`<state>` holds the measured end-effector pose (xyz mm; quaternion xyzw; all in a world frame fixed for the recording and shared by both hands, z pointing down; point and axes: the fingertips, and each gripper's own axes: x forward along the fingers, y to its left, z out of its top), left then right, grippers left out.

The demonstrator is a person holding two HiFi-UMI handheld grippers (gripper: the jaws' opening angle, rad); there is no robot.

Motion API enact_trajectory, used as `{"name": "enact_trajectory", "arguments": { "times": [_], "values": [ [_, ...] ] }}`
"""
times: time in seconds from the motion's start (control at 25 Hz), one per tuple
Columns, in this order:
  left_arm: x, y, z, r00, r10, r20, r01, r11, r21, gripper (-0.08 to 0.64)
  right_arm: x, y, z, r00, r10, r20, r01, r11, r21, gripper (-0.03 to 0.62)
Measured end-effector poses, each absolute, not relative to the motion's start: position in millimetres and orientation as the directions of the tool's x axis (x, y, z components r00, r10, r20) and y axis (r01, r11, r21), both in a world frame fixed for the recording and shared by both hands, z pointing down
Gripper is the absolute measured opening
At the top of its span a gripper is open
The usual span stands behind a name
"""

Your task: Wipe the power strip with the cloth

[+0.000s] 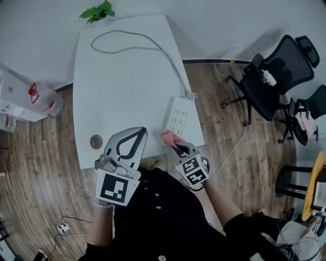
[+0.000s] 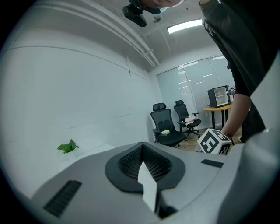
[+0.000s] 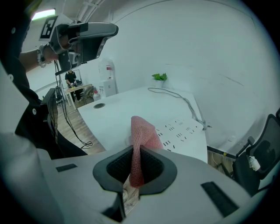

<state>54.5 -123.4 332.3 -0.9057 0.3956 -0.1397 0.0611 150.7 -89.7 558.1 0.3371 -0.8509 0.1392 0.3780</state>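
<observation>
The white power strip (image 1: 178,117) lies near the right front edge of the white table (image 1: 122,86), and its grey cable (image 1: 127,38) loops toward the far end. My right gripper (image 1: 179,147) is shut on a pink cloth (image 1: 170,137), held just in front of the strip's near end. In the right gripper view the pink cloth (image 3: 141,139) stands up out of the right gripper (image 3: 136,151), with the power strip (image 3: 181,129) just beyond it. My left gripper (image 1: 142,132) is raised over the table's front edge, shut and empty. The left gripper (image 2: 142,146) faces a bare wall.
A round cable hole (image 1: 96,141) sits at the table's front left. A green plant (image 1: 99,11) stands at the far end. Black office chairs (image 1: 275,76) stand on the wood floor to the right. A water bottle (image 1: 45,98) and boxes lie left of the table.
</observation>
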Motion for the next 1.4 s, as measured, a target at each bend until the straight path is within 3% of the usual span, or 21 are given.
{"name": "enact_trajectory", "arguments": {
  "times": [0.6, 1.04, 1.4],
  "values": [
    [61.6, -128.0, 334.2, 0.652, -0.729, 0.206, -0.698, -0.684, -0.213, 0.014, 160.8, -104.7, 533.7, -0.483, -0.512, 0.71, -0.677, 0.733, 0.068, 0.054],
    [59.5, -127.5, 332.3, 0.645, -0.736, 0.205, -0.704, -0.677, -0.215, 0.014, 176.7, -192.9, 498.5, -0.445, -0.616, 0.65, -0.657, 0.717, 0.23, 0.054],
    [44.7, -117.2, 334.5, 0.603, -0.769, 0.212, -0.737, -0.639, -0.221, 0.014, 186.1, -261.9, 511.8, -0.377, -0.64, 0.669, -0.628, 0.708, 0.323, 0.054]
  ]
}}
